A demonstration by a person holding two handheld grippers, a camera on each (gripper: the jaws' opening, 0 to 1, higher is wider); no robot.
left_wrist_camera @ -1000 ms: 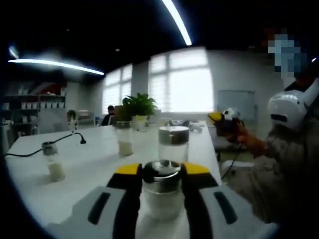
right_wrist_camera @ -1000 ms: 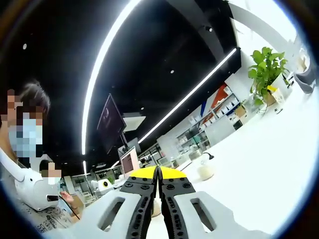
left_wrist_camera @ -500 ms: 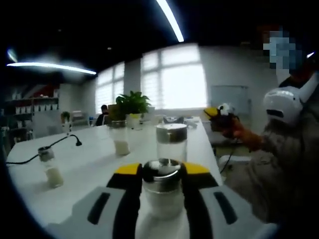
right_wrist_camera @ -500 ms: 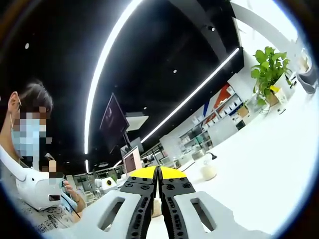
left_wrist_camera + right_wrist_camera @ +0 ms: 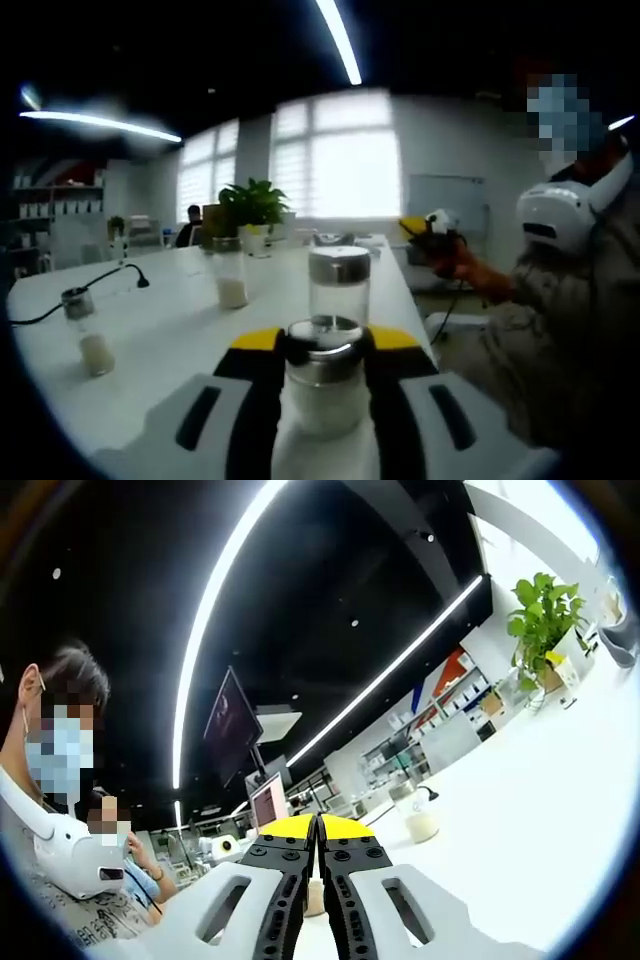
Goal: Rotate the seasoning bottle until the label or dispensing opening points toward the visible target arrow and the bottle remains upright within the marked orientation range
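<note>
Rotation step in hand, judging by the grip: left claw (image 5: 324,345) pinching the clear glass seasoning bottle with a shiny metal cap and white powder inside (image 5: 325,378), one yellow-tipped black jaw pressed on each side just below the cap. Bottle upright between the jaws, low in the left gripper view; base hidden behind the jaws, so whether resting on the white desk (image 5: 170,350) or lifted just off it cannot be told. No target arrow, label or marked range to be made out on the desk or the bottle; dispensing opening not distinguishable on the cap.

Next move, as a judgement: a slow twist about the bottle's own upright axis, grip kept firm and level so nothing tips, then a check of the facing against the arrow once that comes into sight.

Just behind the held bottle, a taller clear jar with a metal lid (image 5: 339,284), apart from it. Further left on the desk, a second small shaker with pale contents (image 5: 227,278), and well apart near the left edge a third small shaker (image 5: 85,334) beside a black cable (image 5: 90,295). Green potted plant (image 5: 250,208) at the far end of the desk.

Right claw (image 5: 317,832) pressed together, yellow tips touching with nothing between them, held up and away from the work, aimed toward ceiling lights, with the white desk off to the right. Seen also in the left gripper view at the right, in a person's hand.
</note>
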